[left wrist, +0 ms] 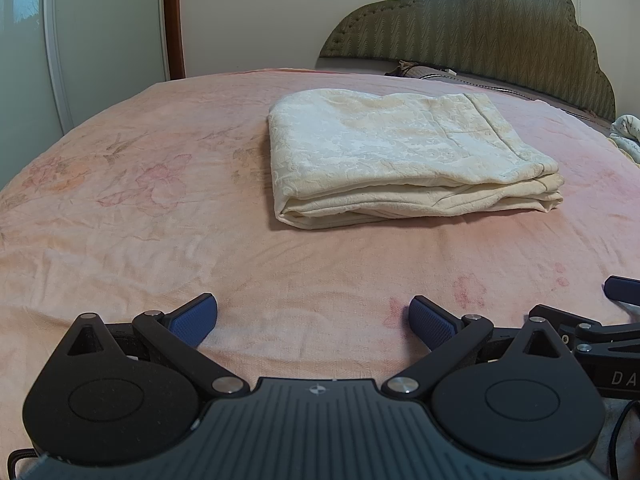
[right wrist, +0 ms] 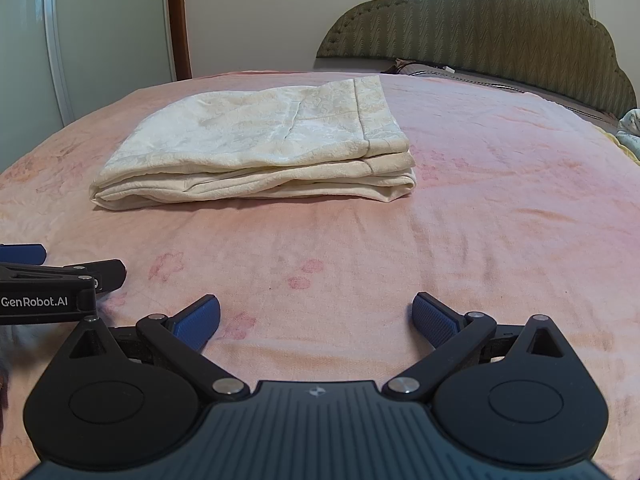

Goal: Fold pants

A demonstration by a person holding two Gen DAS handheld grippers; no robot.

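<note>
Cream patterned pants (left wrist: 400,156) lie folded into a thick rectangular stack on the pink bed sheet (left wrist: 140,240). They also show in the right wrist view (right wrist: 260,148). My left gripper (left wrist: 314,320) is open and empty, low over the sheet, well short of the pants. My right gripper (right wrist: 316,320) is open and empty too, just right of the left one. The right gripper shows at the right edge of the left wrist view (left wrist: 600,320). The left gripper shows at the left edge of the right wrist view (right wrist: 48,280).
A green padded headboard (left wrist: 480,28) stands behind the bed, with a pillow (left wrist: 432,72) below it. Crumpled light cloth (left wrist: 628,136) lies at the far right. A white wardrobe (left wrist: 100,20) and a brown door frame (left wrist: 174,20) stand beyond the bed's left side.
</note>
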